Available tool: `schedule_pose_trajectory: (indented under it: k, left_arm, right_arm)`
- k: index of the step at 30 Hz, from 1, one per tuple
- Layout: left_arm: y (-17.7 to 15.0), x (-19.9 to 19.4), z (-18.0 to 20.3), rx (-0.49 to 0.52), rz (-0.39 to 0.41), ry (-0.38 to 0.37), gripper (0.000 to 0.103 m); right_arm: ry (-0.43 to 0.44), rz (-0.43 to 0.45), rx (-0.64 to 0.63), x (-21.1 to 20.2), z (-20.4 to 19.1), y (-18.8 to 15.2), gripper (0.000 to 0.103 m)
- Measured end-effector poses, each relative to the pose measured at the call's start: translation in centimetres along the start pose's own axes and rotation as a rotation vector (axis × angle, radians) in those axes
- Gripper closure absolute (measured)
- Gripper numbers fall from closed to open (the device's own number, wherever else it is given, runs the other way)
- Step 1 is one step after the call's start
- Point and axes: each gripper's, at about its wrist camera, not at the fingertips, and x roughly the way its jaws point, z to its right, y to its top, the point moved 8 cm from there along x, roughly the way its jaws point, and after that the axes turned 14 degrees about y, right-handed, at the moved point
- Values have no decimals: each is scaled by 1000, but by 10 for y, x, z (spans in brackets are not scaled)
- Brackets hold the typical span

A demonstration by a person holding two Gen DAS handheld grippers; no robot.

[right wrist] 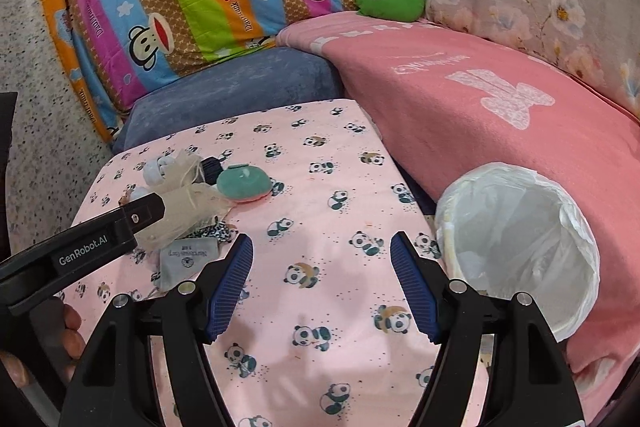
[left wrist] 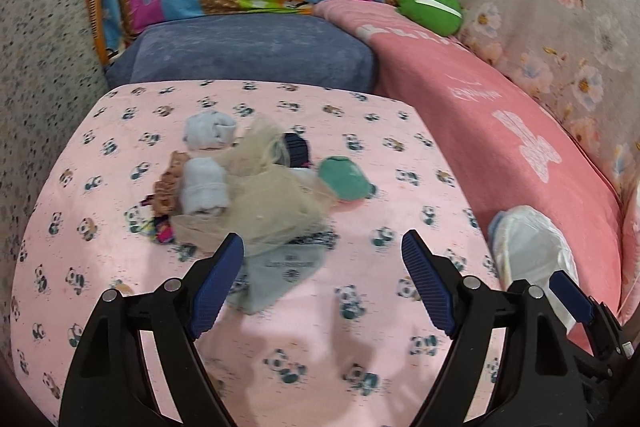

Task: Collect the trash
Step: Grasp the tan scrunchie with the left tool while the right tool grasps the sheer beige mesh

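Left wrist view: we judge the approach step under way, left gripper released over the trash pile at twelve o'clock, right gripper released and empty, lined bin at three o'clock awaiting deposits.

Speckled floor; panda-print pink cover; blue cushion; floral drape.

Soft matt cloth with pandas is seen covering the surface. The bin is lined with thin, crinkled, glossy plastic. Ribbed blue pads are carried on matt black plastic by the right claw.
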Motion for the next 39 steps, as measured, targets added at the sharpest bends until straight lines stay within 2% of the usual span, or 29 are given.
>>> schedule_pose_trajectory:
  k: [7, 14, 21, 29, 32, 34, 36, 37, 39]
  left_arm:
    - [7, 28, -63, -65, -22, 72, 26]
    - [12, 58, -106, -84, -46, 106, 30]
    - [17, 91, -123, -43, -71, 69, 43]
    - [14, 117, -123, -13, -110, -2, 61]
    - [14, 123, -120, -8, -119, -21, 75]
    - [15, 125, -118, -7, -122, -34, 84]
    - [15, 125, -118, -8, -124, -38, 89]
    - [15, 124, -118, -9, -123, -40, 91]
    - [16, 121, -119, -18, -118, -40, 92]
  right_arm:
    - [51, -35, -49, 30, -42, 1, 34]
    - [99, -68, -73, 64, -76, 5, 34]
    - [133, -107, -64, 104, -99, 10, 34]
    - [157, -148, -43, 148, -111, 12, 35]
    - [166, -166, -40, 163, -116, 11, 37]
    - [171, -183, -44, 173, -121, 8, 42]
    - [183, -214, -52, 182, -125, 2, 60]
    - [189, -231, -53, 186, -126, -2, 66]
    - [207, -250, -50, 189, -128, -7, 88]
